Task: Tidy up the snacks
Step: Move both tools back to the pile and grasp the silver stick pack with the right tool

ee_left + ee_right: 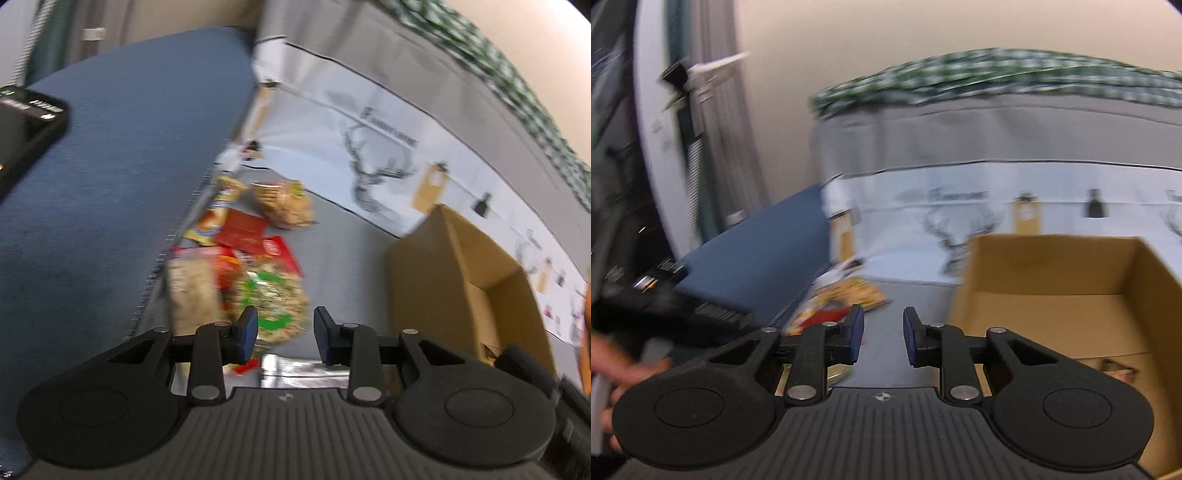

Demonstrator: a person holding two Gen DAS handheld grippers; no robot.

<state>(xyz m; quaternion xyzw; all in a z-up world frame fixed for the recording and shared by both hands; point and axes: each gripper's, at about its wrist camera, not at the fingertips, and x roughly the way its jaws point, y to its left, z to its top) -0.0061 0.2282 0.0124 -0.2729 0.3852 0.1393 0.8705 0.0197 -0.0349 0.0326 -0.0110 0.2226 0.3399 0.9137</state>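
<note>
A grey surface (343, 236) runs along a grey backing whose lower part carries a white printed strip with stag heads (373, 173); a dark blue fabric panel (122, 177) borders it on one side, and a green-and-white checked cloth (997, 74) lies along the top of the backing under a cream wall. Both views are smeared by motion.

The left tongs (285, 334) stand partly open with nothing between the blue pads; a silvery wrapper shows just beneath them. Just ahead and to their left lies a clear round packet of pale grain cakes with a green label (273, 299), touching a red-and-beige bag (199, 284). Beyond these sit a flat red box (258, 236), a yellow packet (218, 210) and, farthest, a clear bag of brown biscuits (284, 203). To the right of the left tongs stands an open brown cardboard box (461, 280). A black phone (26, 125) lies on the blue panel far left.

The right tongs (882, 334) are narrowly apart and hold nothing. The snack heap (842, 299) lies just ahead to their left, the cardboard box to their right, with a small packet (1115, 369) on its floor. A hand (613, 369) shows at the left edge.
</note>
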